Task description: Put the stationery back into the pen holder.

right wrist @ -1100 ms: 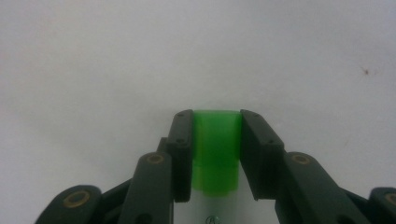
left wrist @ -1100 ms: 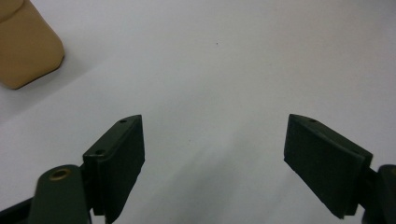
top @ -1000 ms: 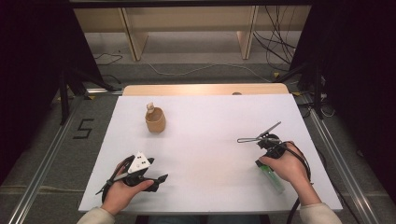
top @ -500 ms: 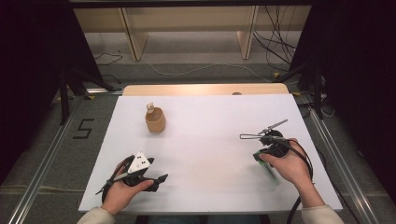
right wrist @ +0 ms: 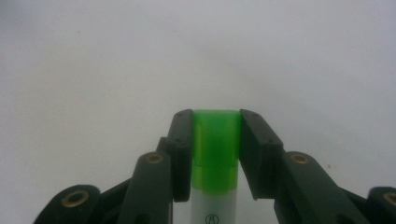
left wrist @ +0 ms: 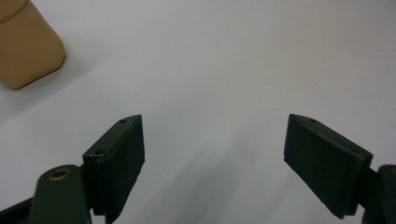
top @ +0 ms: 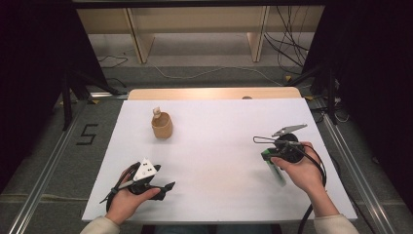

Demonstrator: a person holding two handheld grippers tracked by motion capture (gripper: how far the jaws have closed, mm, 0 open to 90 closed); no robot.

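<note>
Marker point(right wrist: 215, 154) sat clamped between the right gripper's point(right wrist: 215, 122) fingers point(right wrist: 183, 154), green cap at the tips, white barrel running straight back along the gripper toward the palm. In the high view that right gripper point(top: 269, 157) was low over the worktop point(top: 219, 161), well right of centre. Left gripper point(left wrist: 215, 154) had its fingers spread wide, nothing between them, bare white surface beneath. Farther off, toward the far left, stood the cup point(top: 162, 126), upright, with something pale poking out of it; I couldn't tell what. It lay nearer the left gripper point(top: 165, 187), well apart from the marker point(top: 274, 168), so any drop into it would mean a long diagonal carry.
</note>
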